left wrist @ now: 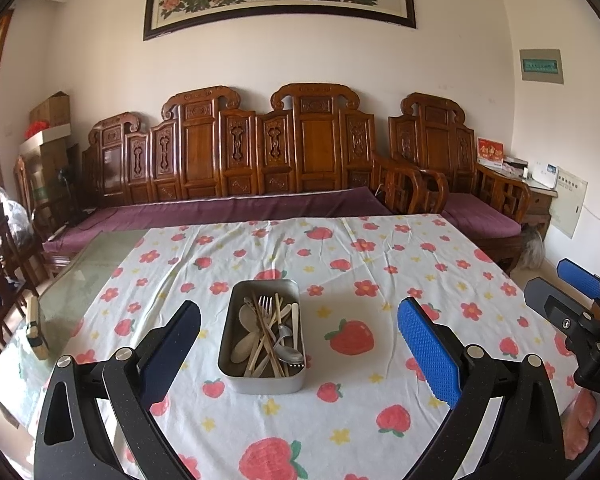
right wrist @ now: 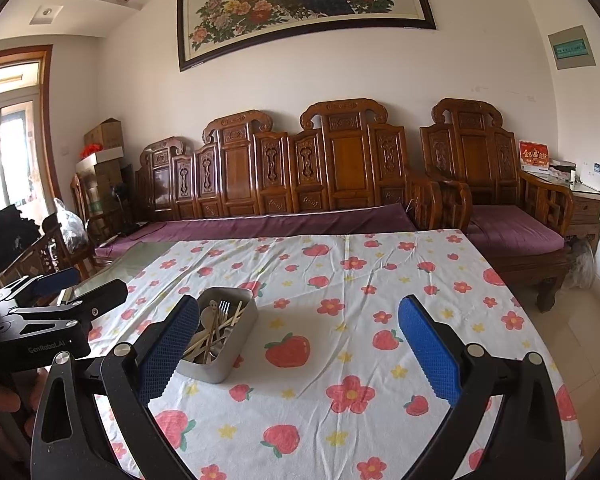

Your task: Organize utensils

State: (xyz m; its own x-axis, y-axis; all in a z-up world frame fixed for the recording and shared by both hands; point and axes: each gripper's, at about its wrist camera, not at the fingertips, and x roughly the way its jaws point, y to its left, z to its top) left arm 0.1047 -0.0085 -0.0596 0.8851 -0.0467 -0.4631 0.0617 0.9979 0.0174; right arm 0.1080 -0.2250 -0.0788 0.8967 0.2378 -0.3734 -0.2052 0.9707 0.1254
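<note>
A rectangular metal tin (left wrist: 236, 376) stands on the strawberry tablecloth (left wrist: 380, 248). It holds a fork (left wrist: 265, 305), spoons (left wrist: 288, 350), chopsticks (left wrist: 278, 316) and other utensils in a jumble. My left gripper (left wrist: 300, 344) is open and empty, its jaws standing either side of the tin, above the cloth. In the right wrist view the tin (right wrist: 242, 330) sits just right of my left fingertip (right wrist: 172, 348). My right gripper (right wrist: 298, 346) is open and empty over bare cloth (right wrist: 360, 280). The right gripper also shows at the right edge of the left wrist view (left wrist: 572, 300).
A bare glass tabletop (left wrist: 84, 276) shows at the cloth's left side, with a small brush-like object (left wrist: 36, 330) on it. A carved wooden sofa (left wrist: 260, 152) with purple cushions stands behind the table. The left gripper's body (right wrist: 60, 312) is at the left.
</note>
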